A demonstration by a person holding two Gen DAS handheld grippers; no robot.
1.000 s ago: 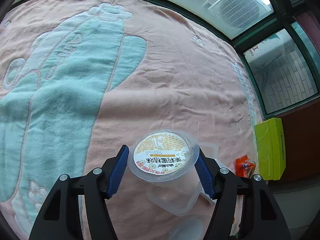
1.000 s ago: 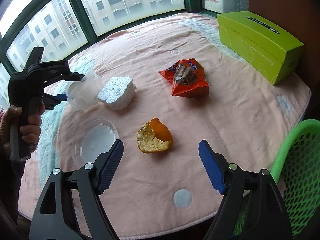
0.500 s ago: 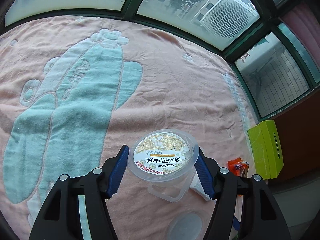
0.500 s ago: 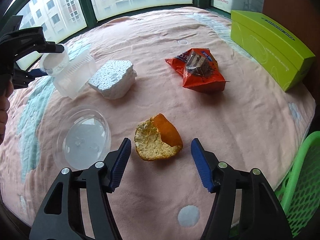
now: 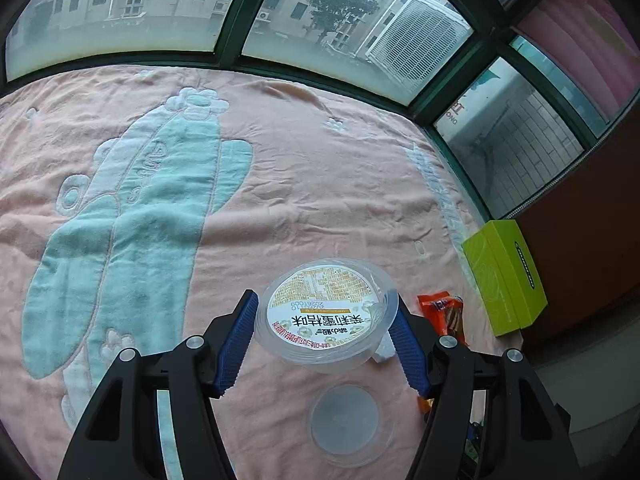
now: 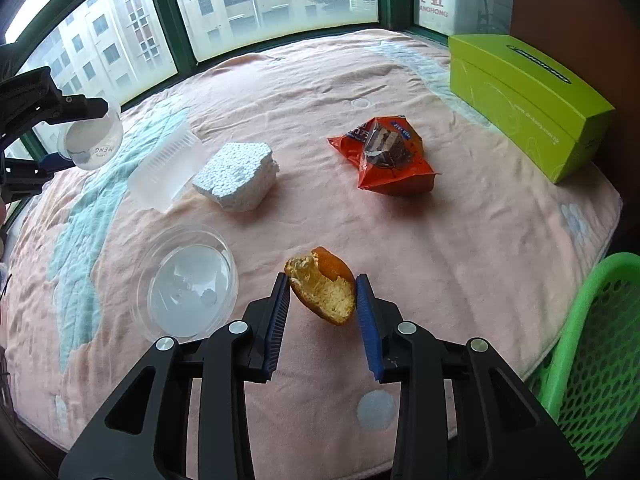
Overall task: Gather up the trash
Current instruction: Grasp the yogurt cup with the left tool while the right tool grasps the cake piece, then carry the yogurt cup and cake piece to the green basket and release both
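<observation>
Right gripper (image 6: 322, 300) has its blue pads closed onto the curled piece of orange peel (image 6: 323, 288), pith side facing the camera, low over the desk covered w/ a pink towel cloth (image 6: 460, 240) bearing a teal cactus motif.

Left gripper (image 5: 323, 338) is part open, clamped on a round clear plastic cup w/ printed foil lid (image 5: 325, 314), pads on both sides of its rim. In the right wrist view the same cup (image 6: 91, 136) is up off the cloth at the far left.

Still on the cloth:
- clear round plastic dome lid (image 6: 188, 284), just left of the right gripper; also below the held cup in the left wrist view (image 5: 346, 424)
- translucent ribbed plastic tub (image 6: 166, 174), on its side, touching the white styrofoam block (image 6: 237, 174)
- orange-red crumpled snack wrapper (image 6: 386, 156), near the middle-right
- lime green cardboard tissue box (image 6: 528, 96) at the far right edge

Green perforated plastic basket (image 6: 592, 360) sits beyond the desk's near right edge. Windows (image 5: 132, 4) w/ dark green frames curve round the far side.
</observation>
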